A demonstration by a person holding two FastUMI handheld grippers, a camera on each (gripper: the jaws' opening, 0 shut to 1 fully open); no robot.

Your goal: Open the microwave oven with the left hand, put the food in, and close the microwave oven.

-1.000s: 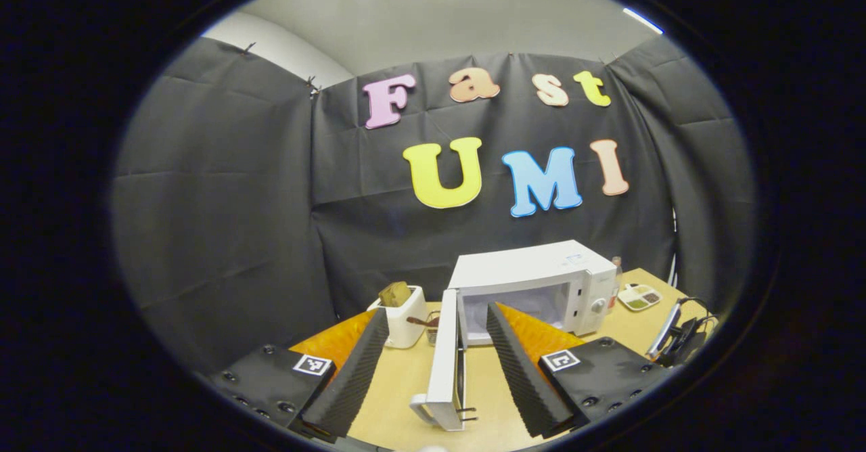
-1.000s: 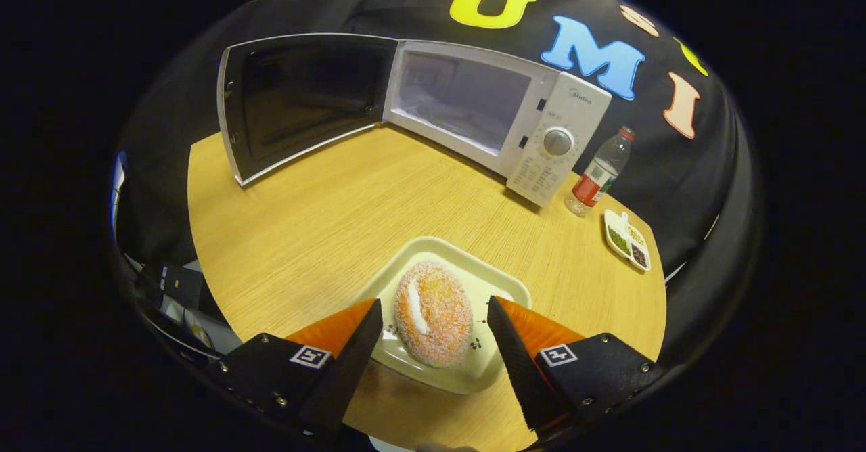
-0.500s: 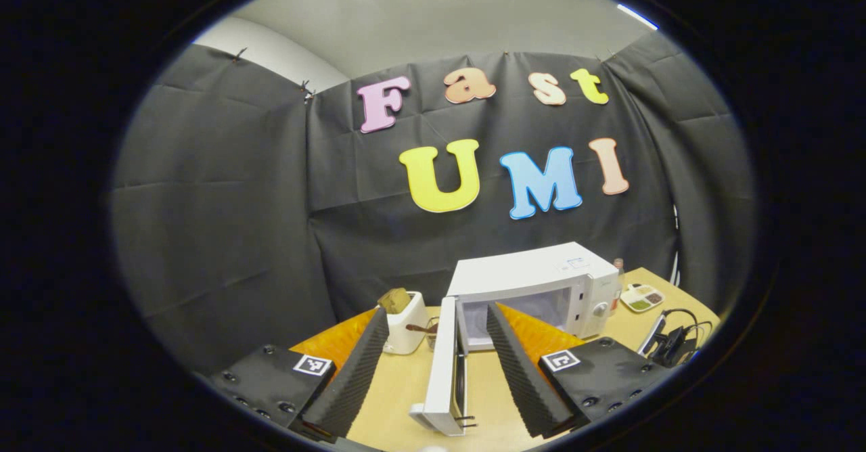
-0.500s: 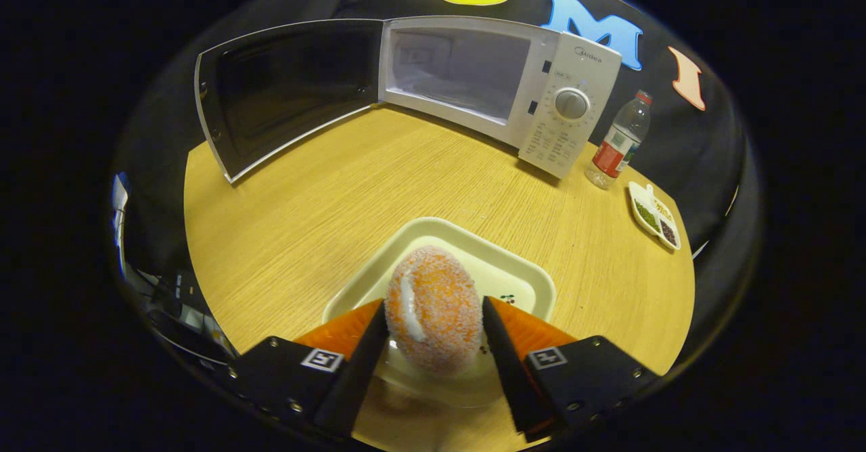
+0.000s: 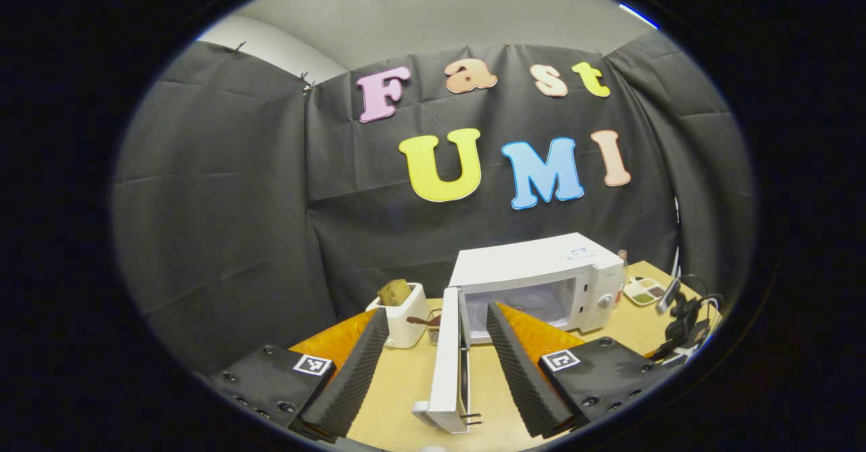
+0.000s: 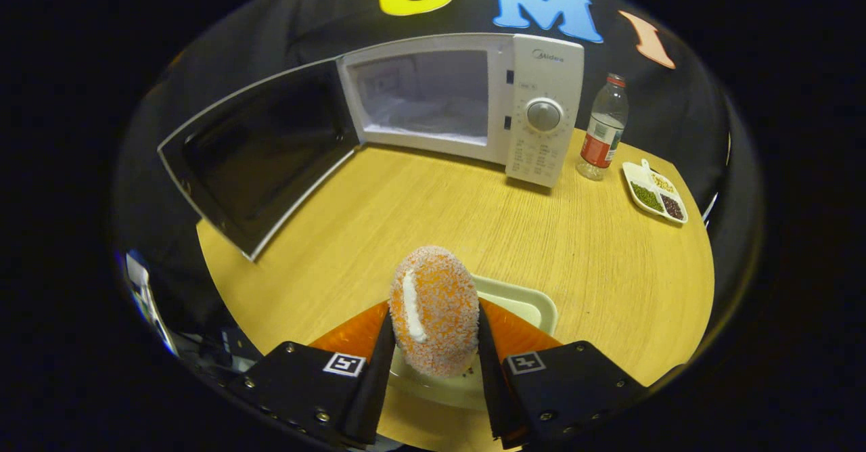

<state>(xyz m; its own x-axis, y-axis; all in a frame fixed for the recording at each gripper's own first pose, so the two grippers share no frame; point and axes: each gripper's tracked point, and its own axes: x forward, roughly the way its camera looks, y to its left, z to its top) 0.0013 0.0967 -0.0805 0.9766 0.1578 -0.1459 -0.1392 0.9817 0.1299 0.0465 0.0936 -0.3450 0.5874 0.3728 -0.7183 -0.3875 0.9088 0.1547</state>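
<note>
The white microwave point(image 6: 534, 93) stands at the back of the wooden table with its door point(image 6: 257, 161) swung wide to the left and the cavity point(image 6: 423, 100) lit and bare. My right gripper point(image 6: 433, 344) is shut on the orange sugar-crusted donut point(image 6: 433, 310), held upright just above the cream tray point(image 6: 521, 300). In the left gripper view the microwave point(image 5: 534, 269) lies ahead, its door point(image 5: 448, 360) edge-on between the fingers of my open left gripper point(image 5: 433, 357), which holds nothing.
A water bottle point(image 6: 601, 130) and a small dish of beans point(image 6: 655, 191) sit right of the microwave. A white toaster with bread point(image 5: 400, 313) stands left of it. The right gripper with cables point(image 5: 680, 313) shows at the table's right edge.
My right gripper closed on the donut and lifted it off the tray, swinging its view round toward the microwave's front. The left gripper barely shifted and stays open.
</note>
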